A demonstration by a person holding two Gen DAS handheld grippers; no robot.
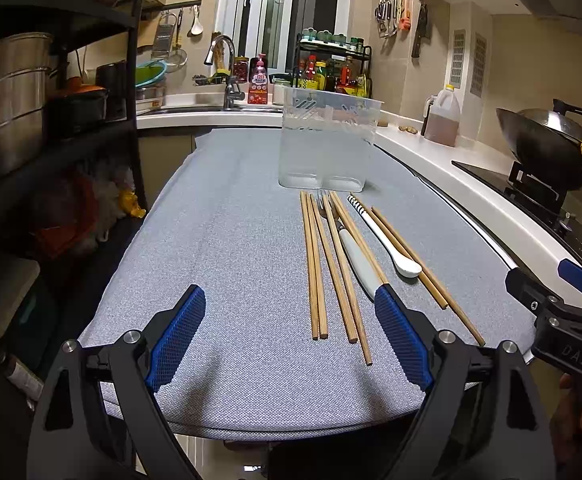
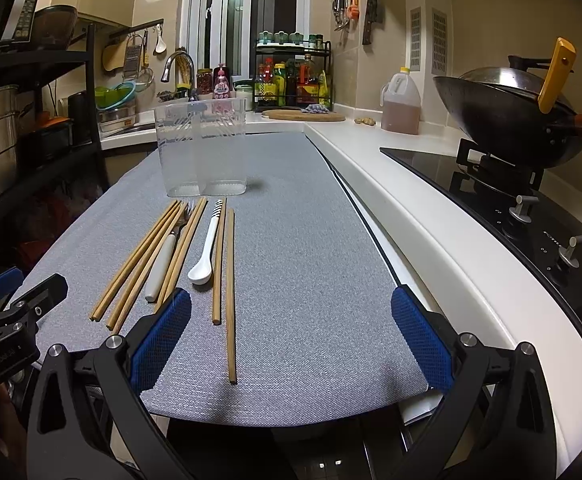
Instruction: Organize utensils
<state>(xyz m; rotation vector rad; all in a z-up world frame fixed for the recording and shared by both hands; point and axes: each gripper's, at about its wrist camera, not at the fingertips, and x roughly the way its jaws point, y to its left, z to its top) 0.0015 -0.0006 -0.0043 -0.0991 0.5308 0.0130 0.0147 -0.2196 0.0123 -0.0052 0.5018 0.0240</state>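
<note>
Several wooden chopsticks (image 1: 318, 268) (image 2: 230, 292) lie lengthwise on the grey mat (image 1: 231, 248) (image 2: 303, 264). Among them are a white-handled fork (image 1: 357, 262) (image 2: 161, 262) and a white spoon (image 1: 391, 246) (image 2: 205, 256) with a striped handle end. A clear two-compartment plastic holder (image 1: 327, 140) (image 2: 202, 148) stands upright just beyond them, with nothing visible inside. My left gripper (image 1: 289, 312) hovers open over the mat's near edge, left of the utensils. My right gripper (image 2: 291, 320) is open too, with one chopstick's near end running between its fingers, untouched.
A white counter (image 2: 411, 216) borders the mat on the right, with a black hob (image 2: 491, 184), a wok (image 2: 503, 112) and an oil jug (image 2: 401, 100). Behind are a sink tap (image 1: 223, 56) and a bottle rack (image 1: 331, 68). A dark shelf with pots (image 1: 11, 92) stands left.
</note>
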